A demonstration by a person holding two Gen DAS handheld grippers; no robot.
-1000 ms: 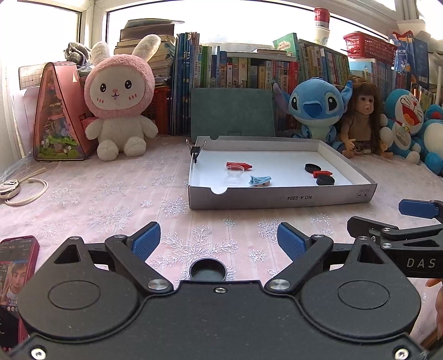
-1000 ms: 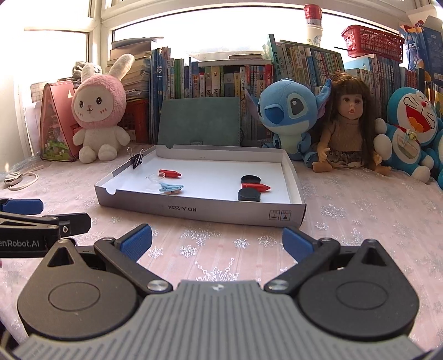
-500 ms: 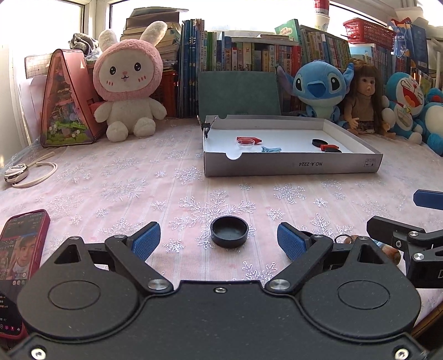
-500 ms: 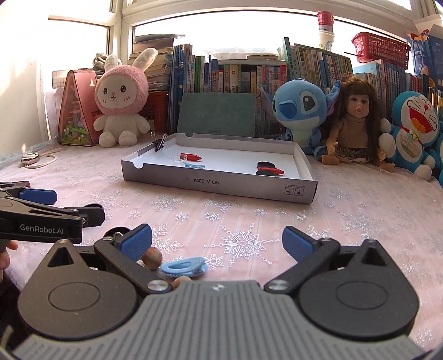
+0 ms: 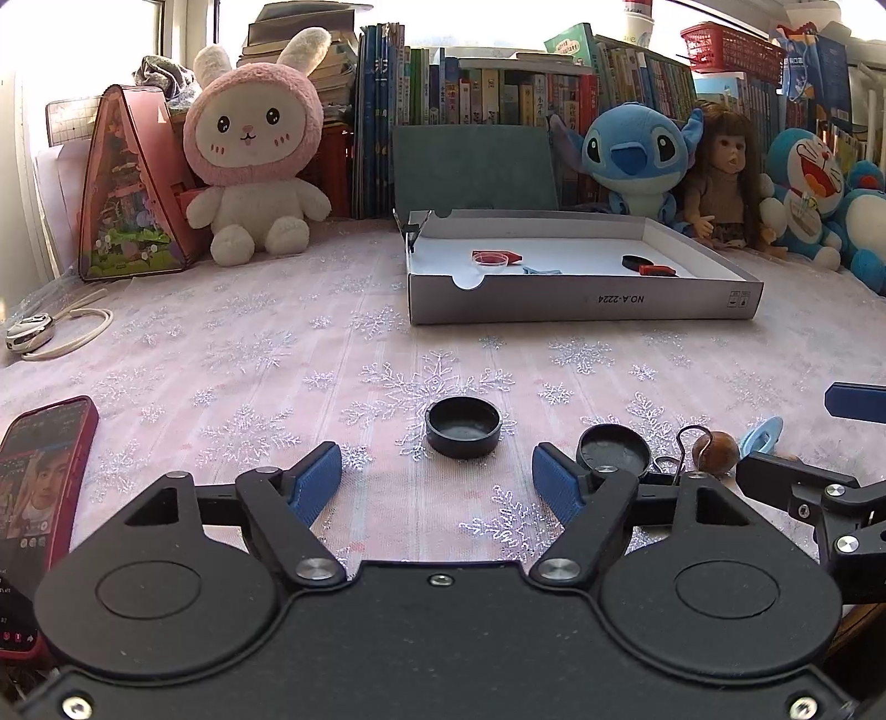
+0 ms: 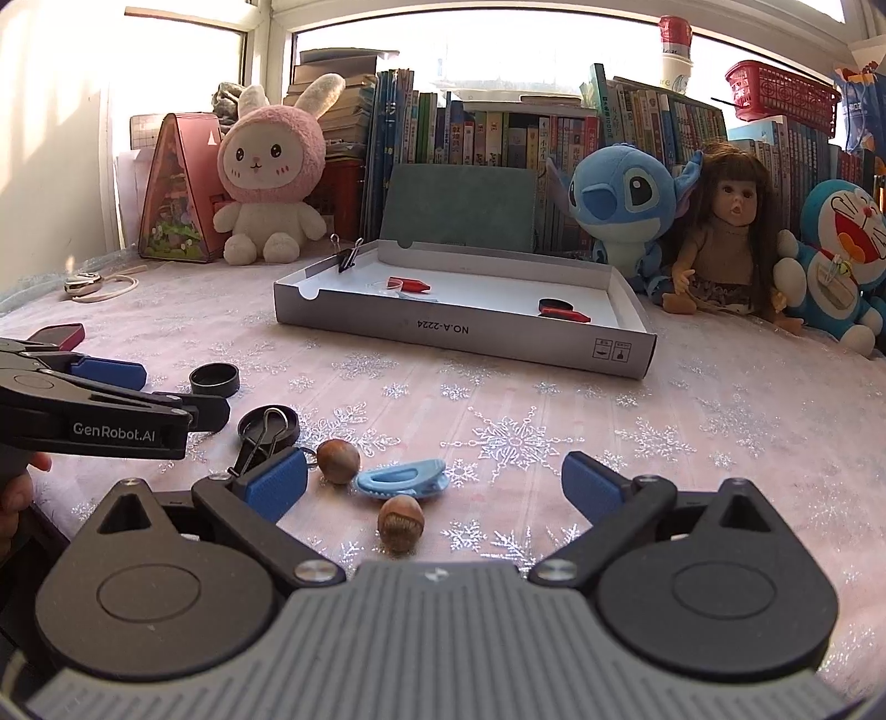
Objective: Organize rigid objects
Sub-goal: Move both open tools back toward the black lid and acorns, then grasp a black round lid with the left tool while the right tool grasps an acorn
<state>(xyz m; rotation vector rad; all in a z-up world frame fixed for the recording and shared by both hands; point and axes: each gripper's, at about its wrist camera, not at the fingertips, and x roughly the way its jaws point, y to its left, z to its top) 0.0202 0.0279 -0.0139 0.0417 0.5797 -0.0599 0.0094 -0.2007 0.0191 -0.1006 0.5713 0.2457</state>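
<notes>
Hairclip [image 6: 402, 479] lies flat, long axis left-right, between hazelnuts [image 6: 338, 454].

Sunlit window [image 6: 498, 50], row of books [image 6: 554, 133], snowflake-patterned pink tablecloth [image 6: 554, 421]

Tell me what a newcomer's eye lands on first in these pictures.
First, the row of toys along the bookshelf at the back: the pink bunny plush on the left, the blue Stitch plush and the doll on the right. Next, the shallow white tray mid-table, then the small items scattered near the grippers: hazelnuts, a blue clip, black caps.
</notes>
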